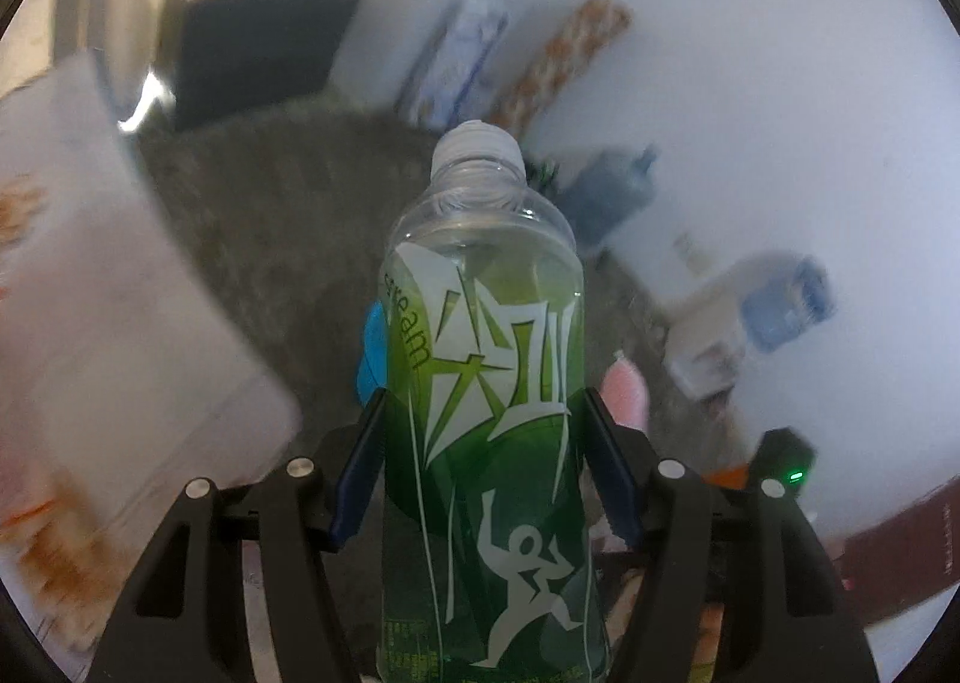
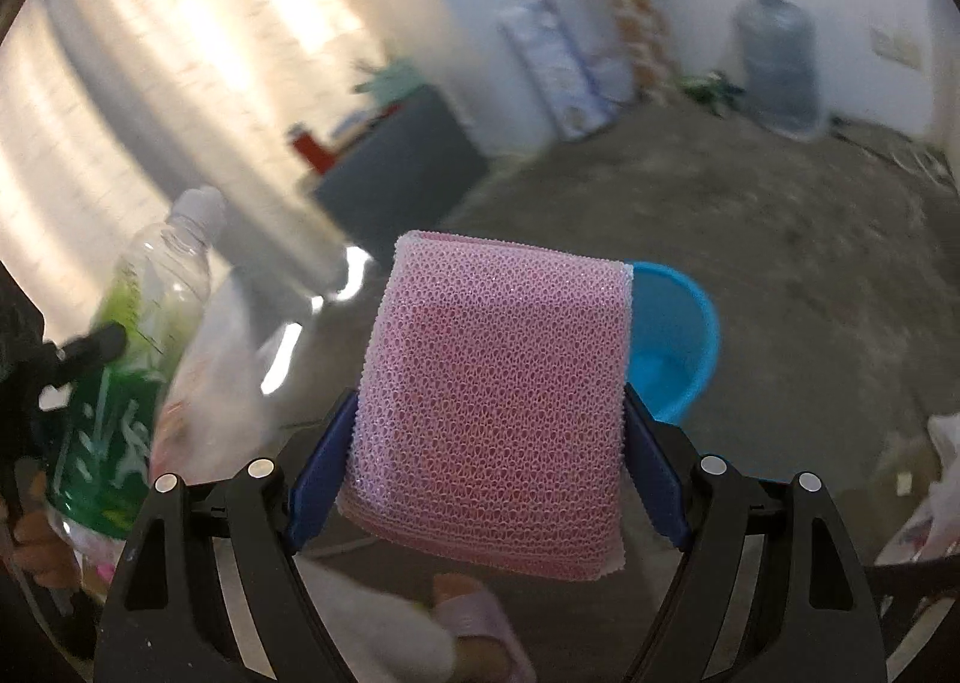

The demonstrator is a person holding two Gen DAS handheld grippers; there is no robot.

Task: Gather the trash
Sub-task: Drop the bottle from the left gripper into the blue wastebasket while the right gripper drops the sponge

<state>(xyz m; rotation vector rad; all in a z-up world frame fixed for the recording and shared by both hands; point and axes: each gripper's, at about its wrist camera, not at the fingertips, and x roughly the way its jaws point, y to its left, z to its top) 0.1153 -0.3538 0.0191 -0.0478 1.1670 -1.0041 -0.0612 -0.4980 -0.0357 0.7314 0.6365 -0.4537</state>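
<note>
Left wrist view: the left gripper (image 1: 483, 461) is clamped on a clear plastic bottle with a green label and a white screw cap (image 1: 485, 371); its 2 blue-padded fingers (image 1: 360, 467) press the label on either side, and the bottle's neck points away from the camera.
Right wrist view: the right gripper (image 2: 489, 425) is clamped on a pink, mesh-textured scouring sponge (image 2: 492, 401); the blue pads (image 2: 318, 479) squeeze its 2 side edges, and most of the sponge juts out past the fingertips.
Sponge posture: slightly tilted, its lower corner hanging free below the pads.
Bottle seen from the right: the same bottle shows at the left edge, blurred, with the left gripper's black finger across it.
Likely bin: a round blue plastic bucket (image 2: 672, 341) stands on the grey floor (image 2: 750, 239), showing just behind the sponge's right edge in the right view; a sliver of it (image 1: 373, 353) shows left of the bottle in the left view.
Step in hand: carrying, by my reading. Both pieces of trash are lifted clear and neither is over the bucket's mouth yet.
Next move calls for: bringing each gripper above the bucket's opening, then parting the fingers so the item drops inside.
Risk: the bottle appears to hold some liquid and may fall heavily; the light sponge could catch on a pad.
Surroundings: background is motion-blurred; a large water jug (image 2: 774, 65) stands by the far wall.
</note>
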